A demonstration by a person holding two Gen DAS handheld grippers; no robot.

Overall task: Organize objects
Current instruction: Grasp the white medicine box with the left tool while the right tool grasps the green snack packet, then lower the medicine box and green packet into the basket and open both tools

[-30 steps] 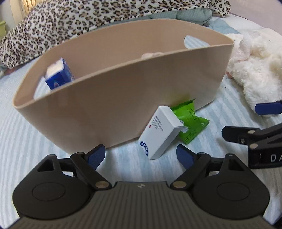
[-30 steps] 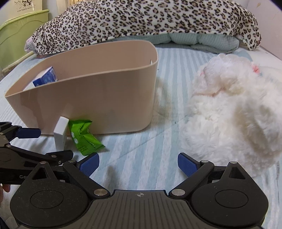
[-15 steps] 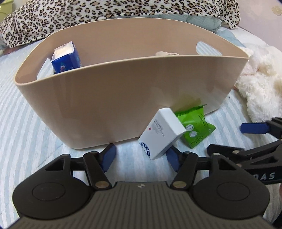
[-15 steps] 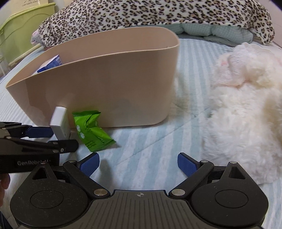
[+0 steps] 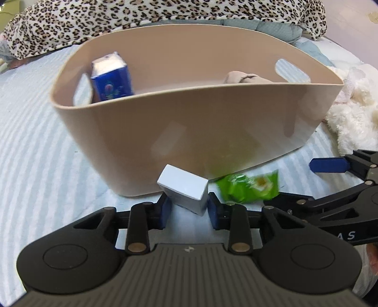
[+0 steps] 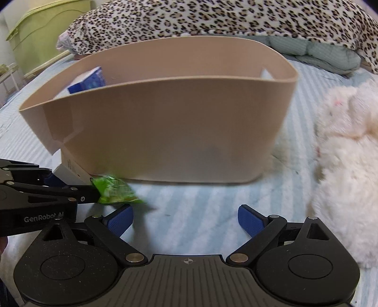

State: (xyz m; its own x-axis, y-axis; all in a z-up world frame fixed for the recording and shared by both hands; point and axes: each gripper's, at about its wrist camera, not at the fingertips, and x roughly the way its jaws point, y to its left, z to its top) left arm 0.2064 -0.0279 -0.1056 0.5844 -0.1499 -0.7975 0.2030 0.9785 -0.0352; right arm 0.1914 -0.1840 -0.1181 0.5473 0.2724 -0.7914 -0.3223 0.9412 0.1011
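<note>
My left gripper (image 5: 187, 210) is shut on a white box (image 5: 184, 191), which stands just in front of the beige basket (image 5: 212, 132). The box also shows in the right wrist view (image 6: 70, 172). A green packet (image 5: 248, 189) lies right of the box against the basket's foot; in the right wrist view the green packet (image 6: 115, 190) sits beside the left gripper's arm. My right gripper (image 6: 185, 223) is open and empty, a little right of the packet. Inside the basket are a blue carton (image 5: 111, 78) and a beige cloth (image 5: 245, 78).
A white fluffy plush (image 6: 342, 165) lies right of the basket on the striped blue bedspread (image 6: 200, 207). A leopard-print blanket (image 6: 212, 19) runs along the back. A green bin (image 6: 45, 30) stands at the far left.
My left gripper moved forward and closed on the white box. My right gripper moved left, nearer the green packet, which has shifted a little.
</note>
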